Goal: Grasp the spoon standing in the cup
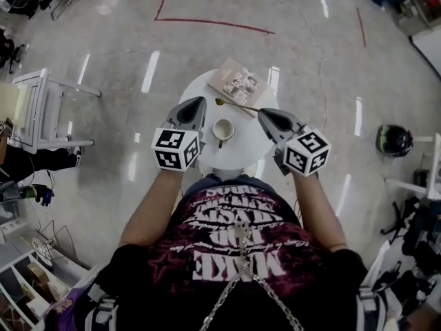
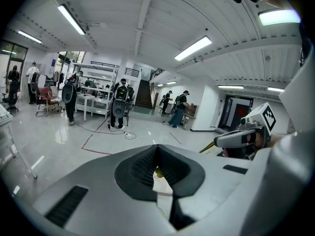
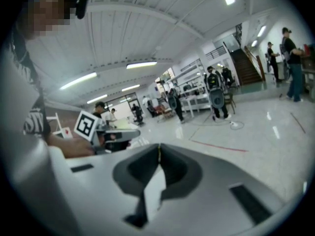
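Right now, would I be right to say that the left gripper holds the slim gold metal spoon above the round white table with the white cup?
Not quite: the right gripper, not the left gripper, holds the slim gold metal spoon above the round white table with the white cup. The head view shows the handle running into the right gripper's jaws.

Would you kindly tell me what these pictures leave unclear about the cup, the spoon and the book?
- What the cup holds: too small, head view.
- Handle end of the spoon: covered by the right gripper tongs, head view.
- Print on the book: too small, head view.
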Available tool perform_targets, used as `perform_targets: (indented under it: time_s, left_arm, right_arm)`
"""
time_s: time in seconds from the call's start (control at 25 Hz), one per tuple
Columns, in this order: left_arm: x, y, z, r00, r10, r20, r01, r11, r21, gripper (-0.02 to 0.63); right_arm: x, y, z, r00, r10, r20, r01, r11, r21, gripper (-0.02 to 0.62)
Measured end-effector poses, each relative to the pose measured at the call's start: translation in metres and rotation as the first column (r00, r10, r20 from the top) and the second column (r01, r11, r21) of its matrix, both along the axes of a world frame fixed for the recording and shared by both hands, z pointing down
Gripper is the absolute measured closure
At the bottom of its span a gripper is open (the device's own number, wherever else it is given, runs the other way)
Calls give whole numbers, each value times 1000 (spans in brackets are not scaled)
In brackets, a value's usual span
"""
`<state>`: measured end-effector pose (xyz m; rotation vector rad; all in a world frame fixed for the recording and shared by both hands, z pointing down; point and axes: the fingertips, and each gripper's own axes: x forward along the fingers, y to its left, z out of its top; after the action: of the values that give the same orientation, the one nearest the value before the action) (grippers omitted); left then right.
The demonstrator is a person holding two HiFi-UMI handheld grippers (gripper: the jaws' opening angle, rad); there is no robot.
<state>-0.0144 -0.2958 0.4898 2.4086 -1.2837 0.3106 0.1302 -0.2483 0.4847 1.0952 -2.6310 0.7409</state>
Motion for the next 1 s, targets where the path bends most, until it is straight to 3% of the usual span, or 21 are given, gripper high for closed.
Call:
perform_targets:
  time_s: [0.48,1.0]
  left_arm:
    - [4,-10,-46,999,11,-48,-8,998,66,581]
    - [6,-13,-70,1000,11,18,-14,985,170,581]
  right_arm:
    - [0,-9,-50,1000,2,-11,-1,993,120,560]
    - [5,-15,-78,1000,18,13,-20,985,169,560]
